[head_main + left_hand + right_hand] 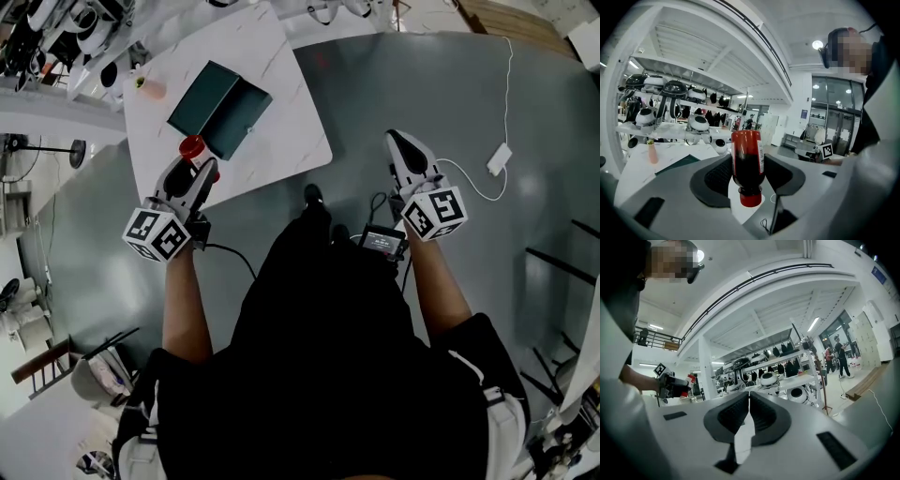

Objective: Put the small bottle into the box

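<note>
forward over the table (281, 103), left hand-held gripper (197, 171) clamps the small bottle (747, 159); right hand-held gripper (403, 150), outstretched, closed empty.

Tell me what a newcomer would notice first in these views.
The small red bottle clamped in the left gripper, held over the near edge of the white table. Next, the dark green box lying on that table just beyond it. The right gripper is shut and empty, out over the grey floor.
</note>
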Demonstrator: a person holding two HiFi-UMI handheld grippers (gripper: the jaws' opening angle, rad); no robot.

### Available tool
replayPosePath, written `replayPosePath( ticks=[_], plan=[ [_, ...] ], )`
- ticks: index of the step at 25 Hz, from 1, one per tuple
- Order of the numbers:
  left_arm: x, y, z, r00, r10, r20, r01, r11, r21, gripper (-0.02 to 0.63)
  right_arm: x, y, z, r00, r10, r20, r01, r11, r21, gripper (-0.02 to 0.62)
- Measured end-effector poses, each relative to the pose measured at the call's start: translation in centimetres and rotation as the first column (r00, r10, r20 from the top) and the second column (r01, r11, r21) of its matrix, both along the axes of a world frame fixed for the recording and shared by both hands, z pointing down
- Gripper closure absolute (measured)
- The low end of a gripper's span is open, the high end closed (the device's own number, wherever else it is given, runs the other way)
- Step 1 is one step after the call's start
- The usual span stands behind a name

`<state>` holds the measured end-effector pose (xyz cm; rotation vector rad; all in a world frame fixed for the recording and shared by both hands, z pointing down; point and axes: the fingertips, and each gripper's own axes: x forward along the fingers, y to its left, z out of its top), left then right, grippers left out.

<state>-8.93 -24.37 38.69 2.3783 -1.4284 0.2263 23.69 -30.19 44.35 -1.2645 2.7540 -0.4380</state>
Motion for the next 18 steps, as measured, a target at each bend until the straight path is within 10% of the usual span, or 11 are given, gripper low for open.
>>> replayPosePath(
  ticks=[11,18],
  plan=[
    [-4.1,-8.4,5.9,0.983,0.114,0.142,-0.078,0.968,-0.238,0.382,-4.0,-8.7,0.4,0.993,-0.046,-0.105,0.041,0.998,-0.052,0.561],
    [-4.9,-12.5,11.2,0.911,0.263,0.317,-0.14,0.922,-0.36,0.382,-6.3,-12.5,2.2,0.986,-0.054,-0.159,0.04,0.995,-0.091,0.561]
  ],
)
